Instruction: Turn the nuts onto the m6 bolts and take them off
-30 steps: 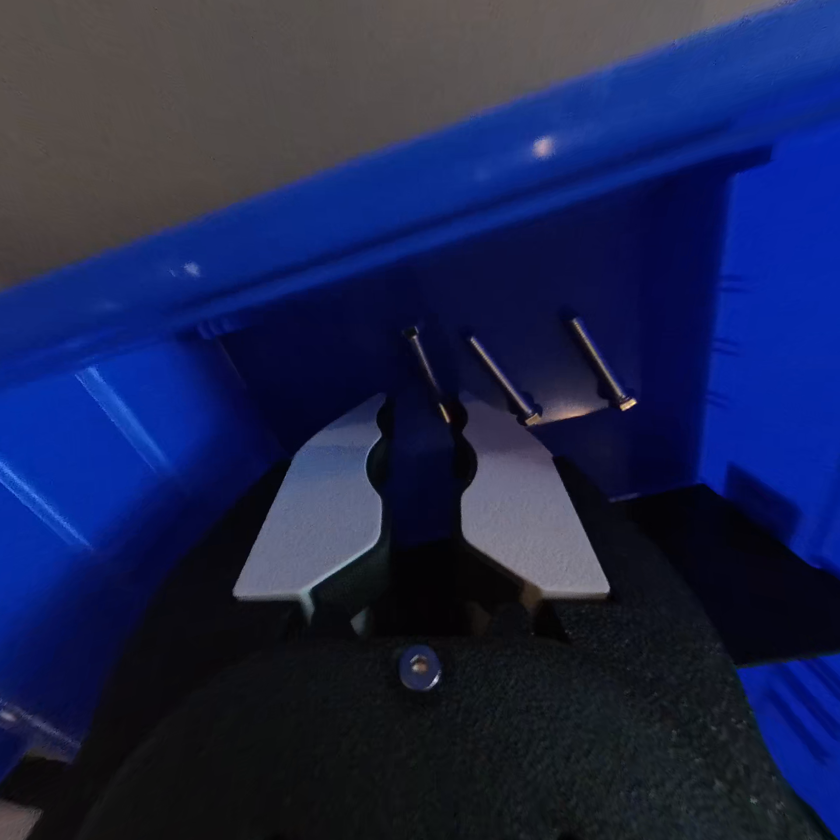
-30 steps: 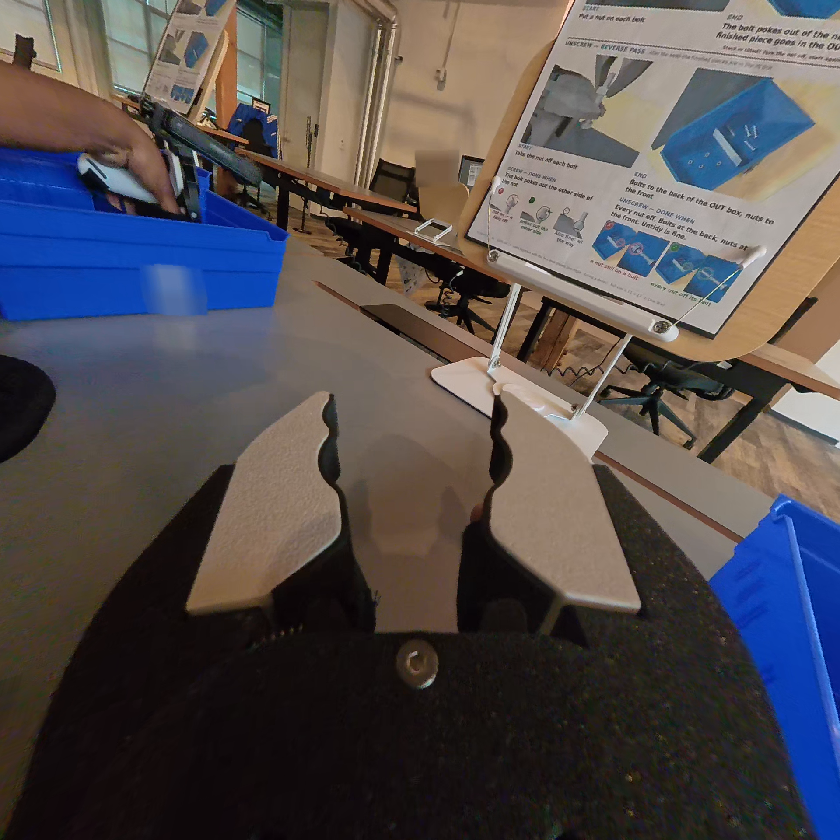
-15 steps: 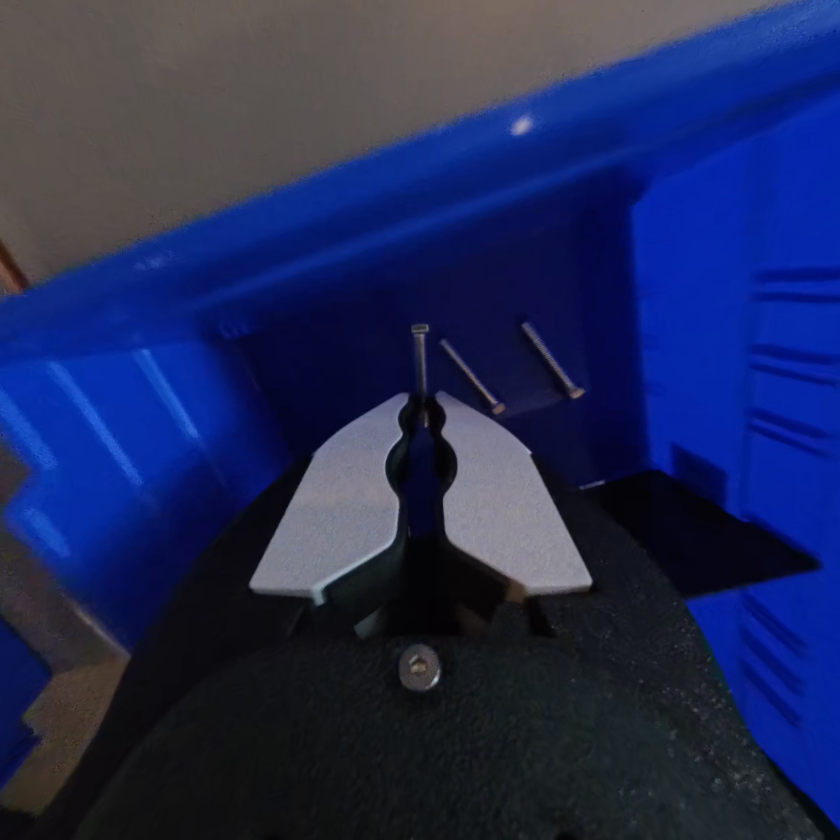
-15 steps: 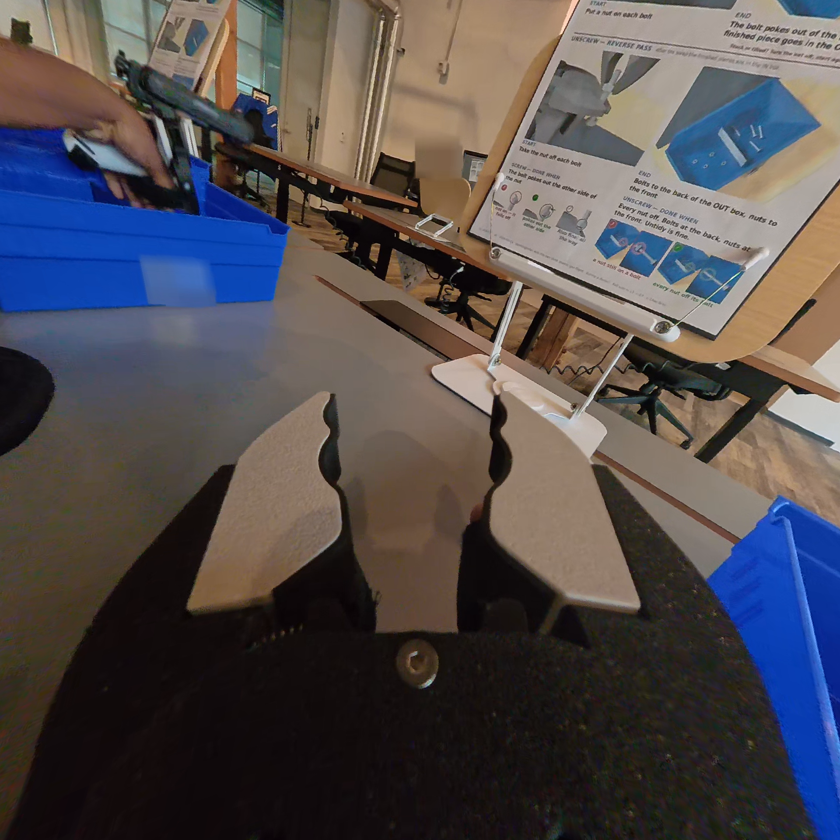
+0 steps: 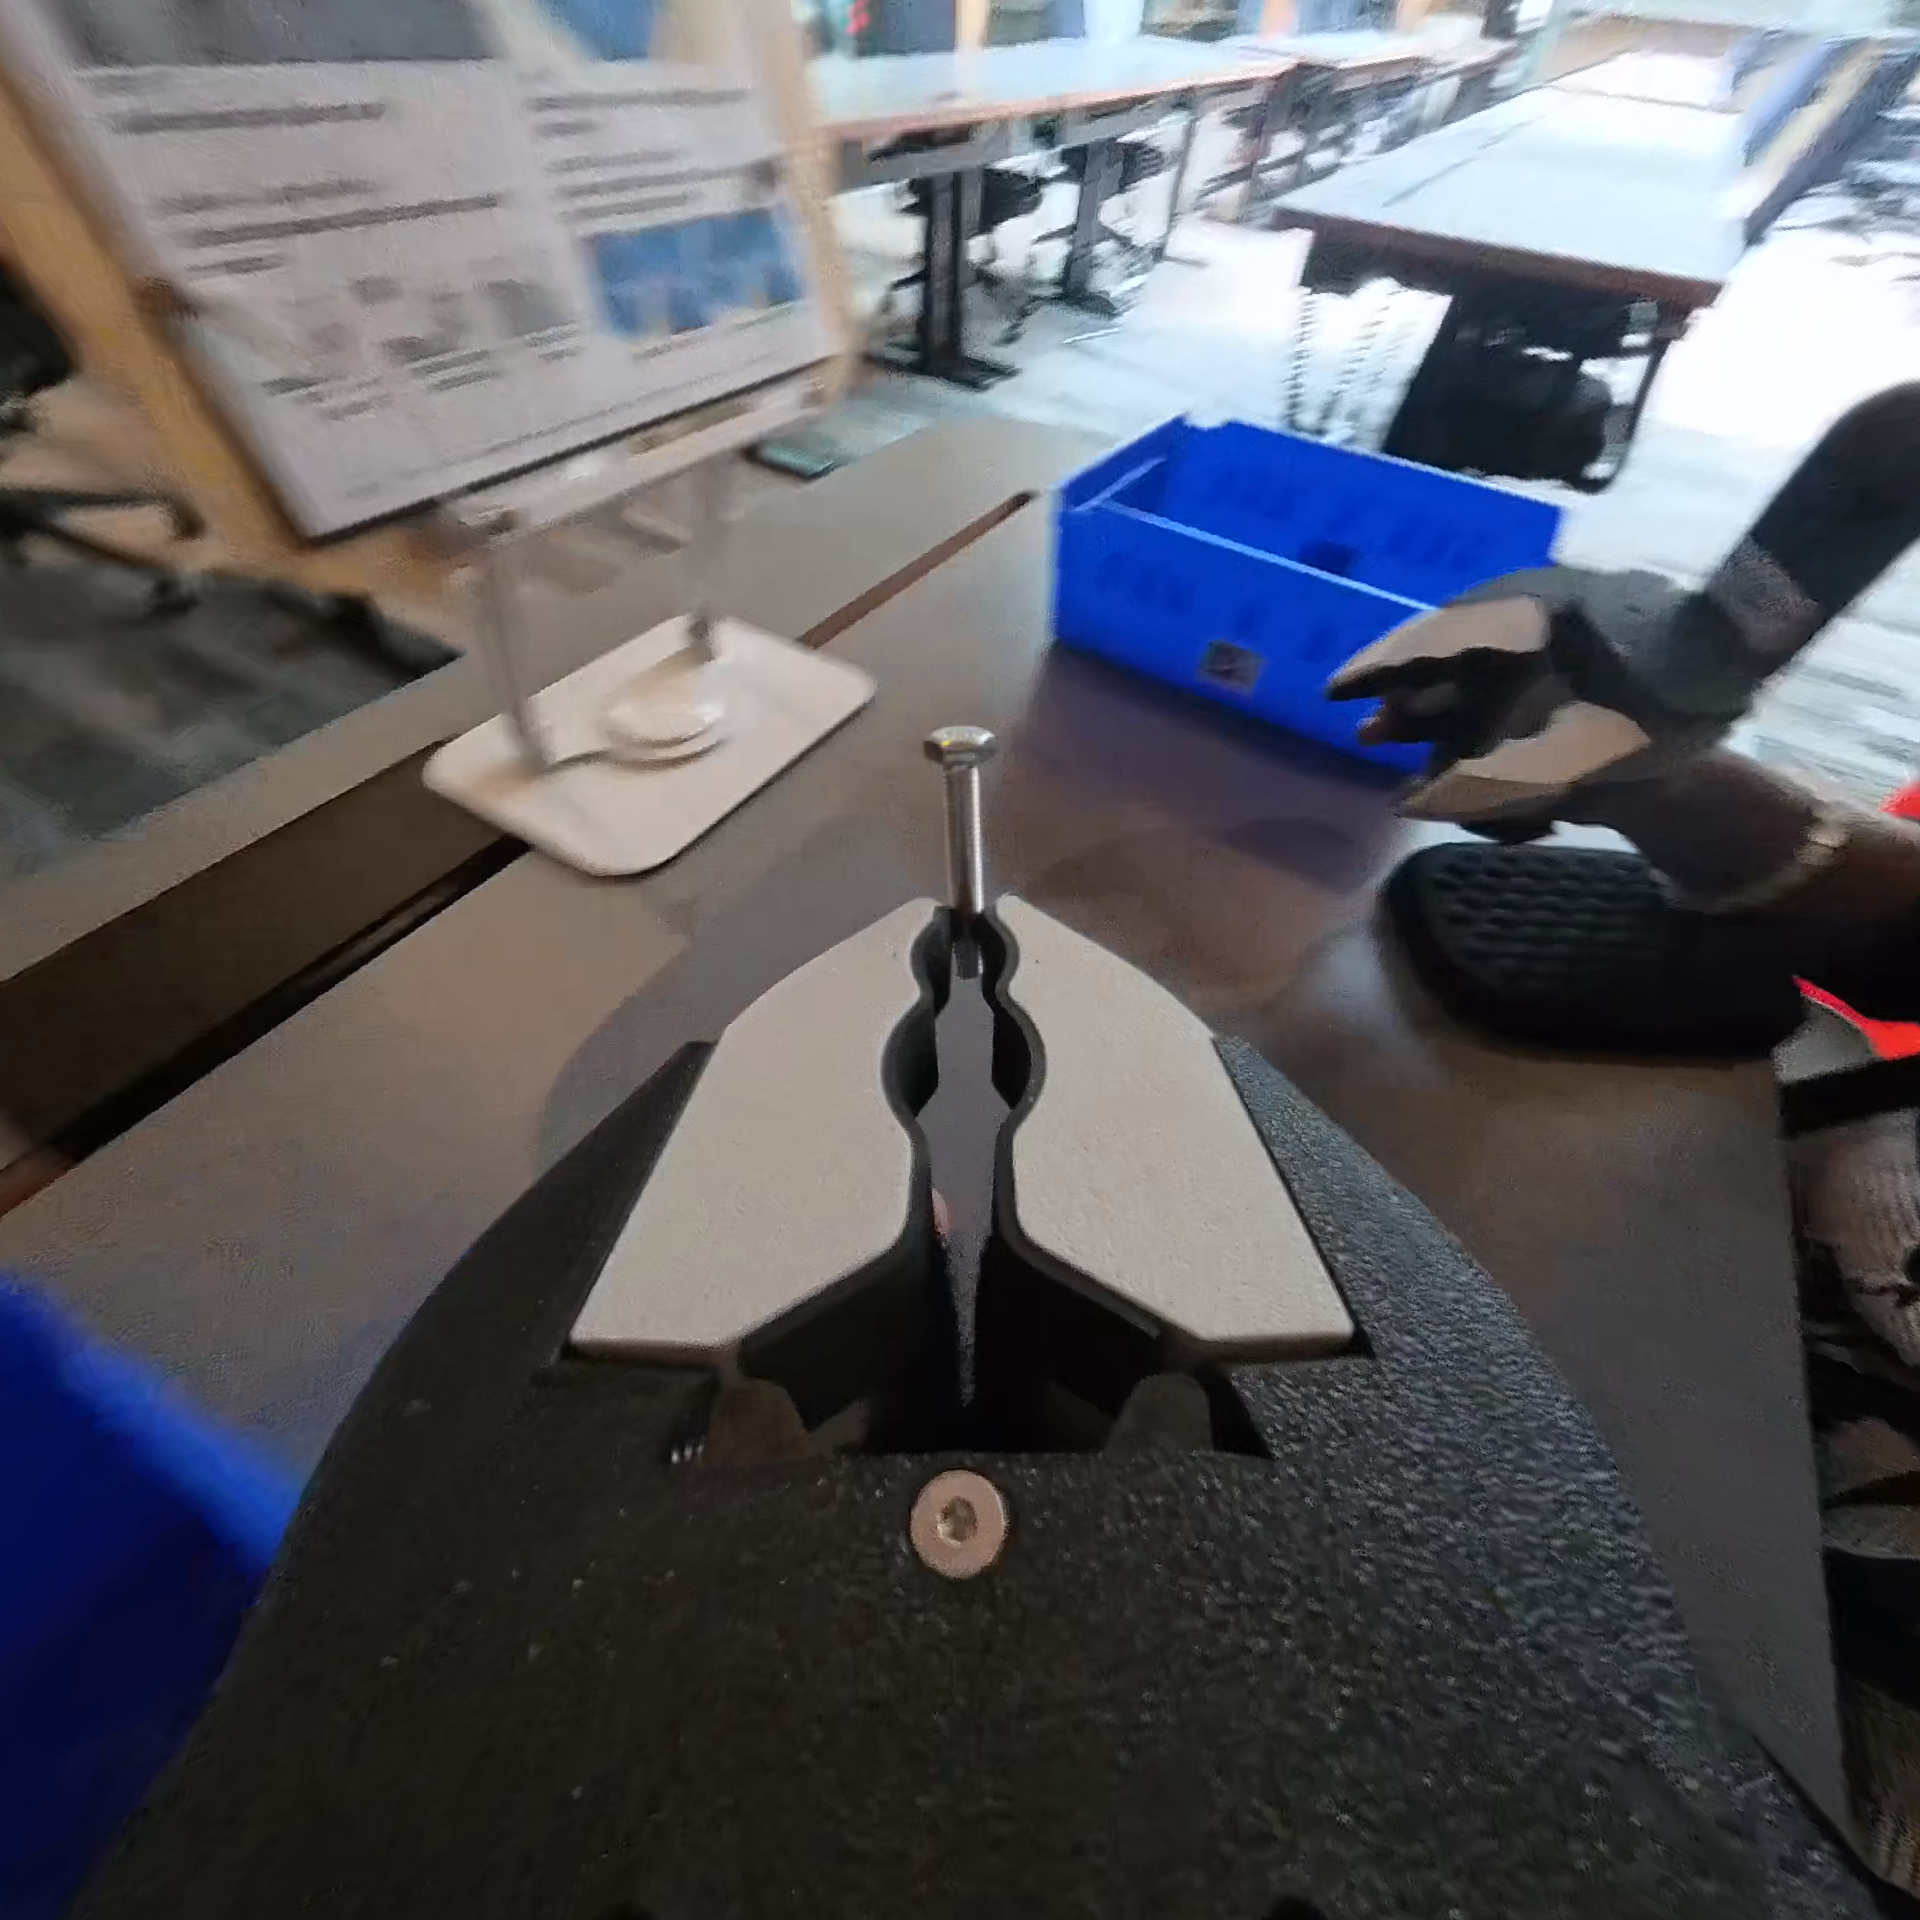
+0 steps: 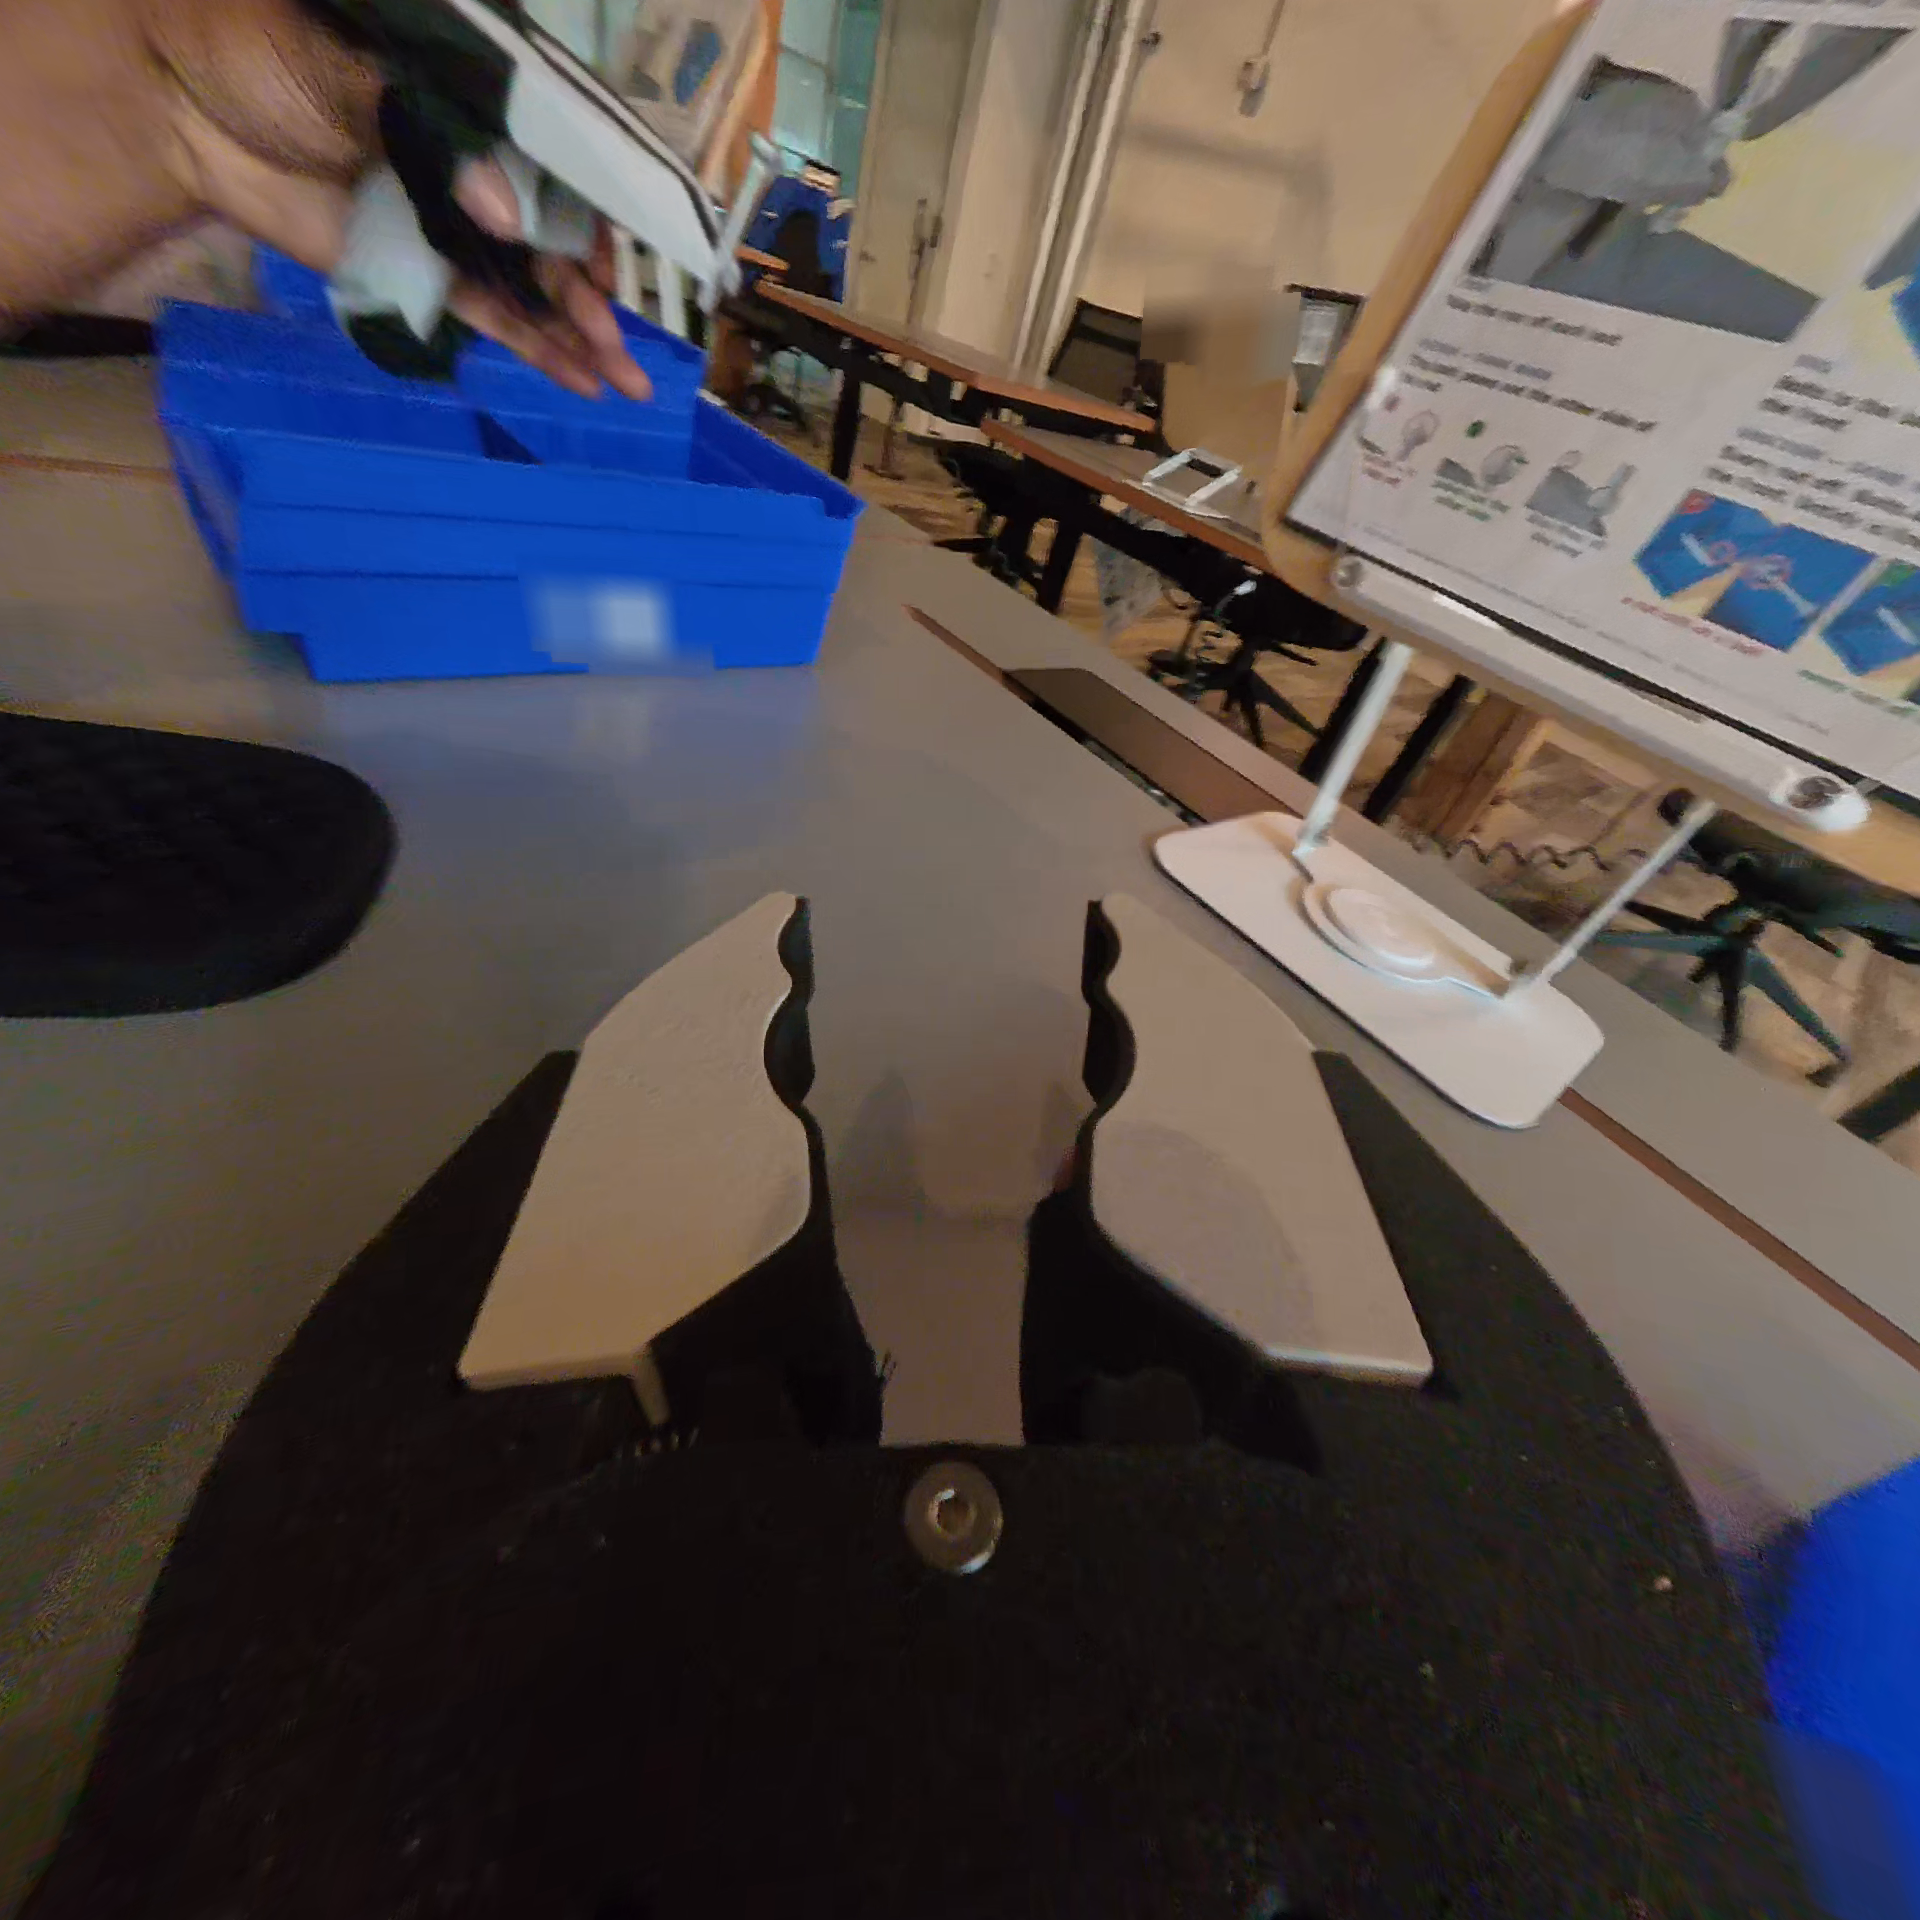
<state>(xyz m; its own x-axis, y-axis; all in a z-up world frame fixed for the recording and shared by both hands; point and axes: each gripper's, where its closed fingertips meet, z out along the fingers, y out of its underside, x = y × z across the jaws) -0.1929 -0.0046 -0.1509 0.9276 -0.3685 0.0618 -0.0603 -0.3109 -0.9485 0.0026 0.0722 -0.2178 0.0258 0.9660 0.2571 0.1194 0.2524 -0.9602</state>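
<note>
My left gripper (image 5: pixel 966 925) is shut on the threaded end of a silver bolt (image 5: pixel 963 821). The bolt stands out past the fingertips with its hex head away from me, above the grey table (image 5: pixel 1195 883). No nut shows on it. My right gripper (image 6: pixel 943 920) is open with nothing between its pads, low over the table (image 6: pixel 727 831). It also shows in the left wrist view (image 5: pixel 1496 717) at the right, in front of a blue bin (image 5: pixel 1299 561). The left gripper shows in a hand at the top left of the right wrist view (image 6: pixel 499 187), above another blue bin (image 6: pixel 499 520).
A white stand (image 5: pixel 655 748) holds an instruction sheet (image 5: pixel 436 270) at the table's far edge; it also shows in the right wrist view (image 6: pixel 1382 966). A black mat (image 5: pixel 1590 945) lies on the table, also seen in the right wrist view (image 6: pixel 156 852). A blue bin corner (image 6: pixel 1849 1610) is at lower right. Tip to tip, the grippers are about 20 centimetres apart.
My left gripper closed on a bolt lying in the blue bin, lifted it out and swung over the table. My right gripper's jaws narrowed somewhat and it shifted slightly.
</note>
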